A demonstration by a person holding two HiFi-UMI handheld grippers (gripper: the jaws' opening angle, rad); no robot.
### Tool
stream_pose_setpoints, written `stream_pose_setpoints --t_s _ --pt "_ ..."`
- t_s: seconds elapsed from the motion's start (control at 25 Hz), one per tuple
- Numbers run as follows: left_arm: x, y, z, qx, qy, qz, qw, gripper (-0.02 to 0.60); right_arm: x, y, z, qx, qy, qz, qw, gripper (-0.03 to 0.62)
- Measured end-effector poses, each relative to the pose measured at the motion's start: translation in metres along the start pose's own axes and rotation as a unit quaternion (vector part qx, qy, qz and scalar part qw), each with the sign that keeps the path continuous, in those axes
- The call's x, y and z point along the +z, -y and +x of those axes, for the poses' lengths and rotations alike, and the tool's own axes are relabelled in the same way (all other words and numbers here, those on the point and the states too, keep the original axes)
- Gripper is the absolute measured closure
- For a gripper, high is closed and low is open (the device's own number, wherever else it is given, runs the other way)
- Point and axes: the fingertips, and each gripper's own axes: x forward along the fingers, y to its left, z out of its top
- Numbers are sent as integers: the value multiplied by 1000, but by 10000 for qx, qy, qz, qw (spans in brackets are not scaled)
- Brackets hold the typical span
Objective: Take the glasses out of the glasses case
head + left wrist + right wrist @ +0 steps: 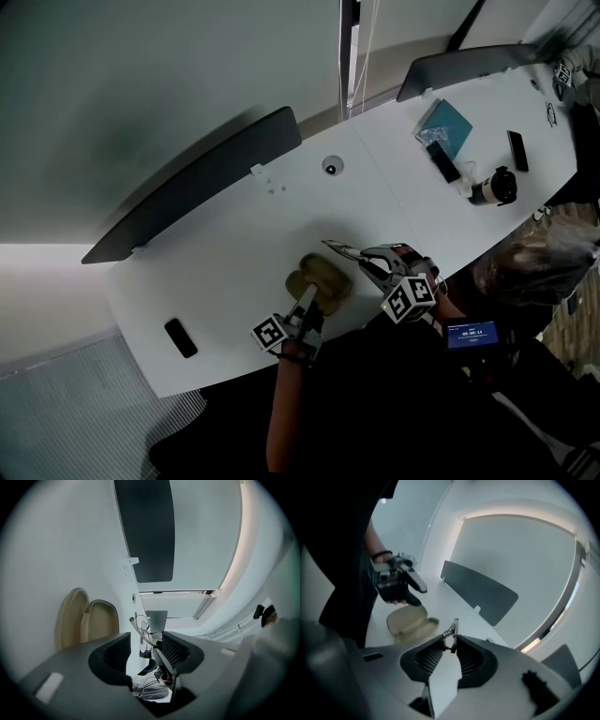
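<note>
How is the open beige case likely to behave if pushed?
The case probably slides easily: it looks light and lies on a smooth white table. Its two halves lie open, so a push may fold them.

I look down on a long white bench (234, 253) that runs slantwise across the view, with a round grommet (330, 166) set in its top. A dark panel (197, 183) stands along its far edge at the left and a second panel (469, 64) at the right. A dark post (349, 37) rises between them. Beyond lies a plain grey surface (141, 75); floor or wall, I cannot tell. A pale band of light (37, 251) crosses it at the left. Below the bench's left end is a ribbed patch (66, 412). A bright strip (520, 518) curves where two grey surfaces meet.
</note>
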Motion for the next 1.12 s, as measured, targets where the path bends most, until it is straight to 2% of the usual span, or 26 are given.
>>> stream_pose_setpoints --t_s 0.12,0.24,0.48,0.6,0.76,0.92,1.04,1.12 --pt "-2 -4 -6 93 113 32 9999 382 -36 -3 5 -196 -489 -480 9975 496" --pt "0 -12 -15 224 324 -39 9992 382 -61 -15 13 -234 -765 -987 9919 496" --pt "8 -25 -33 482 630 -12 9969 383 -74 -36 23 -435 -677 -1730 9816 496" --pt "8 -29 -35 551 670 85 9962 383 -73 -43 29 -429 -569 -1895 9793 490" --pt "-4 -29 -30 596 615 20 9963 383 -91 -59 34 -73 -588 -1683 9840 470" --pt "-15 -36 -27 727 462 123 9962 383 -100 -72 33 577 -531 -1123 9906 430" --pt "-22 -42 -25 792 434 54 9959 383 -108 -75 33 839 -589 -793 9916 420" --pt "-27 -42 -21 826 437 -36 9956 383 -104 -72 28 941 -453 -543 9930 419"
